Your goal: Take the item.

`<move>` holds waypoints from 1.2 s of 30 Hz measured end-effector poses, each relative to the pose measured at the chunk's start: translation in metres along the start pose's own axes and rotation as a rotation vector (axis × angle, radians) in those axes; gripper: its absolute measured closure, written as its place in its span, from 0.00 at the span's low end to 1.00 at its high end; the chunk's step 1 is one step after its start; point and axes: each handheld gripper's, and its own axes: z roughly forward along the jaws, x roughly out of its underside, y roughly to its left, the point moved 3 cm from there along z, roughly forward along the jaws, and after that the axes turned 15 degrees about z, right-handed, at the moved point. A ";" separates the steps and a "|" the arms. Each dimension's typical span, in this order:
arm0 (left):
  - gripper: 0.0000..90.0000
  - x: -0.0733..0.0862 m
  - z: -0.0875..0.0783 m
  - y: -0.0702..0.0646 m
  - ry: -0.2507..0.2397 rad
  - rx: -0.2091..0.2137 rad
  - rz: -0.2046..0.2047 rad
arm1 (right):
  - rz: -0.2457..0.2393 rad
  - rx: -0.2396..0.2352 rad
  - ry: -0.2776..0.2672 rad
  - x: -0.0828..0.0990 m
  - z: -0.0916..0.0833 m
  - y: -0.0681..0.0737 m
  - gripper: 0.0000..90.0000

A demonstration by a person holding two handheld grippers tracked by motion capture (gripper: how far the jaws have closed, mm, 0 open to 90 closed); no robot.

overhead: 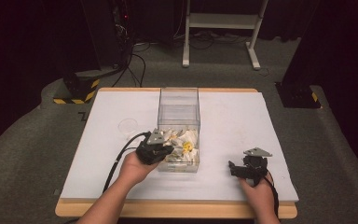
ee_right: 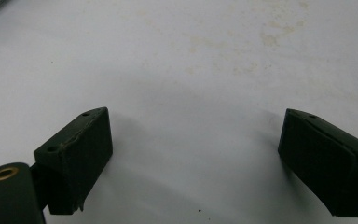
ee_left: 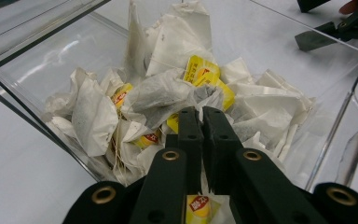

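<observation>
The flat white tabletop (overhead: 223, 140), matte and faintly stained, carries a tall rectangular clear plastic box (overhead: 179, 112) near its middle. A crumpled heap of papery white tea bags (ee_left: 168, 93) with glossy yellow tags fills the box's near end. The left gripper (ee_left: 202, 122) reaches into that heap, its black jaws pinched nearly together on a grey-filled tea bag. The right gripper (ee_right: 193, 154) hovers over bare tabletop, blocky jaws spread wide, holding nothing.
</observation>
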 end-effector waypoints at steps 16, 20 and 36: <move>0.97 0.004 -0.013 -0.001 -0.104 -0.005 -0.051 | 0.000 0.000 -0.001 0.000 0.000 0.000 0.11; 0.97 0.004 -0.017 -0.002 -0.131 -0.018 -0.052 | -0.001 0.000 -0.002 0.000 0.000 0.000 0.11; 0.97 0.003 -0.028 0.000 -0.217 -0.041 -0.085 | -0.001 0.000 -0.002 0.000 0.000 0.000 0.11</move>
